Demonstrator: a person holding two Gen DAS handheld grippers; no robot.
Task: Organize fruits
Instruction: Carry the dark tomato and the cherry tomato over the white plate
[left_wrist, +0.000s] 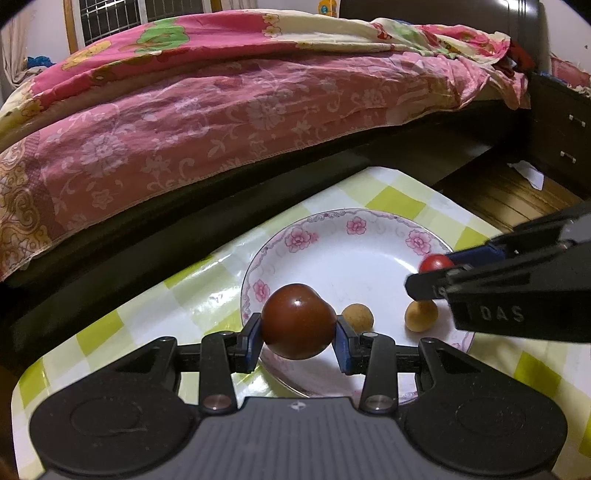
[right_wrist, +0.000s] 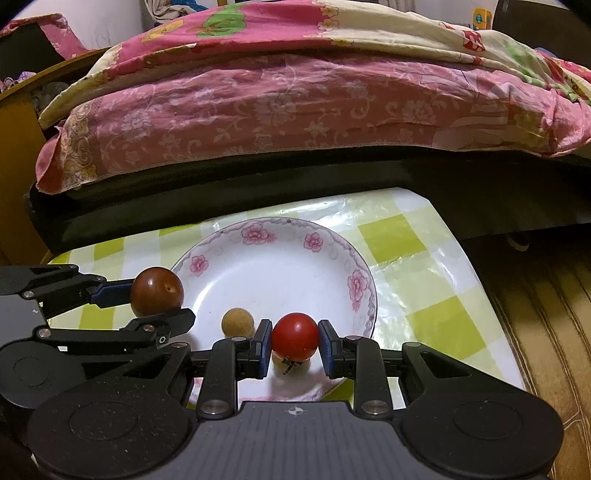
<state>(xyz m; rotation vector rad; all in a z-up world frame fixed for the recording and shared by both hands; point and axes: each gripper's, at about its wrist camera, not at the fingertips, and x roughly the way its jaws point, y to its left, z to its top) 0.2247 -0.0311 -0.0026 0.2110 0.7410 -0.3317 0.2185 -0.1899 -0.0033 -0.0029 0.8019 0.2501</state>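
A white plate (left_wrist: 332, 258) with pink flowers sits on the checked table; it also shows in the right wrist view (right_wrist: 280, 273). My left gripper (left_wrist: 298, 334) is shut on a dark brown-red round fruit (left_wrist: 298, 321), held over the plate's near-left rim; the fruit shows in the right wrist view (right_wrist: 157, 291). My right gripper (right_wrist: 295, 347) is shut on a red cherry tomato (right_wrist: 295, 336), held just above the plate's near side; the tomato shows in the left wrist view (left_wrist: 436, 263). Two small tan fruits (left_wrist: 357, 316) (left_wrist: 419, 316) lie on the plate; one shows in the right wrist view (right_wrist: 237, 322).
The table wears a green-and-white checked cloth (right_wrist: 424, 288). A bed with a pink floral blanket (left_wrist: 221, 110) runs along the table's far side. Wooden floor (right_wrist: 546, 332) lies to the right. A dark cabinet (left_wrist: 557, 136) stands at far right.
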